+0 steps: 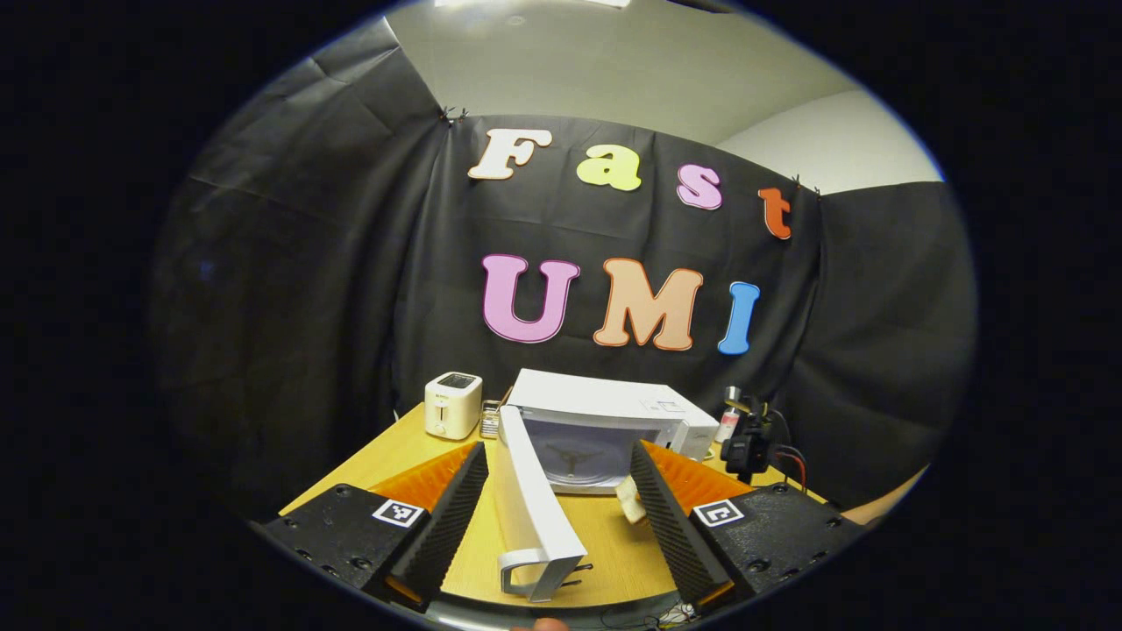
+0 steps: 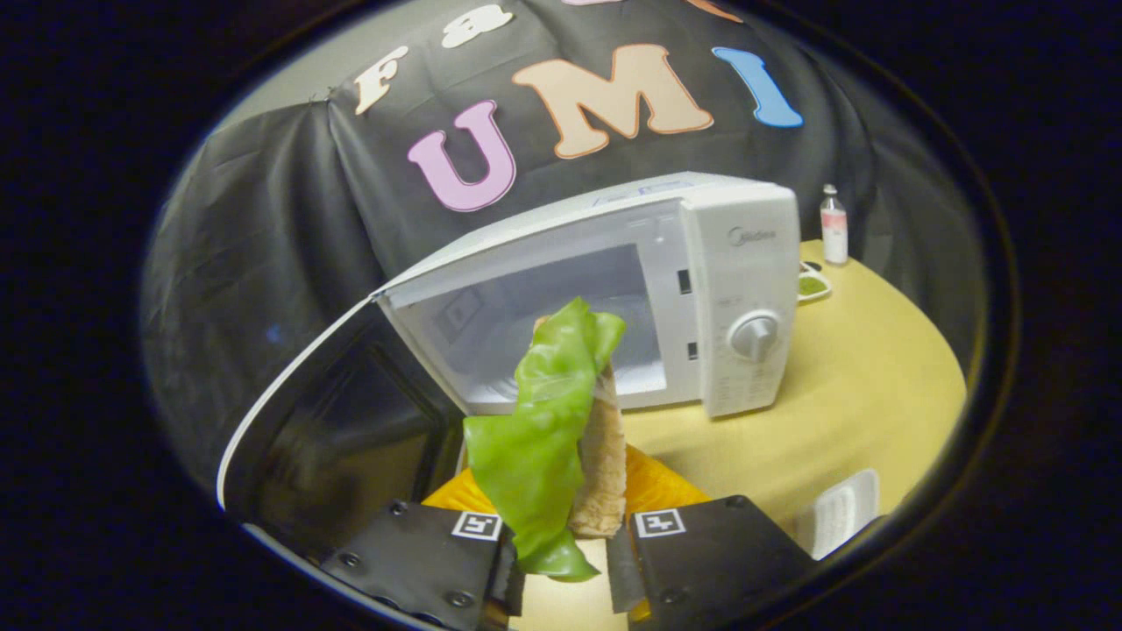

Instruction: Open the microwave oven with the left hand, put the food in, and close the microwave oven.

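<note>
The white microwave (image 1: pixel 614 412) stands mid-table with its door (image 1: pixel 530 499) swung wide toward me; the cavity with its glass plate (image 1: pixel 578 456) is exposed. My left gripper (image 1: pixel 557 451) is open, its fingers spread either side of the door's edge and handle (image 1: pixel 524 574) without pressing on them. My right gripper (image 2: pixel 561 552) is shut on the food, a green lettuce leaf (image 2: pixel 535 438) against a bread slice (image 2: pixel 603 473), held upright just in front of the microwave's (image 2: pixel 741 289) open cavity (image 2: pixel 526 333). The door's dark inner face (image 2: pixel 342 429) stands to the left. A bit of bread (image 1: pixel 629 501) peeks beside my left gripper's right finger.
A white toaster (image 1: pixel 453 404) sits left of the microwave. A small bottle (image 2: pixel 833 228) and a little dish (image 2: pixel 812 286) stand to its right at the back. A black device with cables (image 1: pixel 749 447) is near the bottle (image 1: pixel 728 412). A white object (image 2: pixel 841 508) lies at the table's front right.
</note>
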